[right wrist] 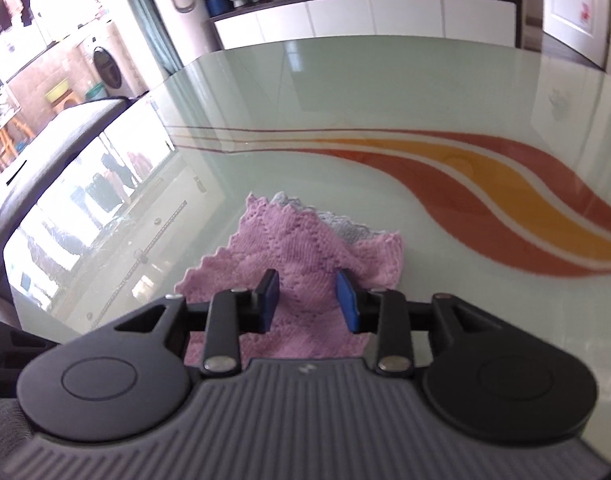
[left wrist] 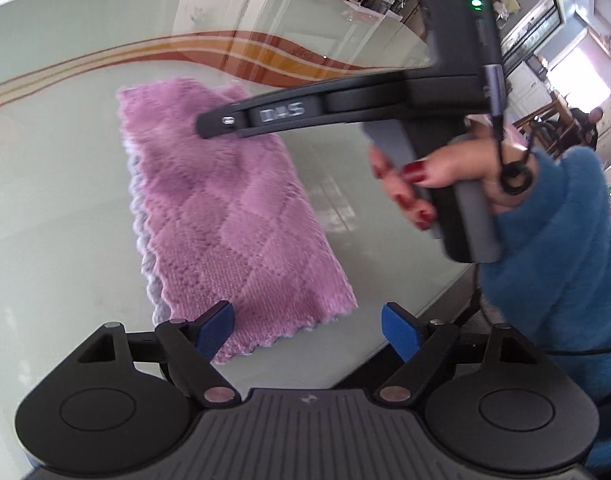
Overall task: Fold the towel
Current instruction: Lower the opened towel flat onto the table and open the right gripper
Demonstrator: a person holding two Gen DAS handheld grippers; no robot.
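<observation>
A pale green glass table (left wrist: 57, 184) with a wavy red-and-orange band (right wrist: 505, 184) is filling both views, its near edge running under the two grippers. The pink knitted towel (left wrist: 233, 216) is lying folded into a long strip on the glass — one short end reaching toward the near edge, the other toward the coloured band, with a pale grey layer (right wrist: 345, 228) peeking out along one side. A blue fleece sleeve (left wrist: 565, 248) is hanging over the table's near corner, and the hand (left wrist: 417, 184) inside it is gripping the right gripper (right wrist: 307, 296), whose jaws are standing partly apart over the towel's far end — the blue pads are not pressing on the fabric. The left gripper (left wrist: 307, 330) is hovering by the near short end of the towel, its jaws spread wide and gripping nothing.
</observation>
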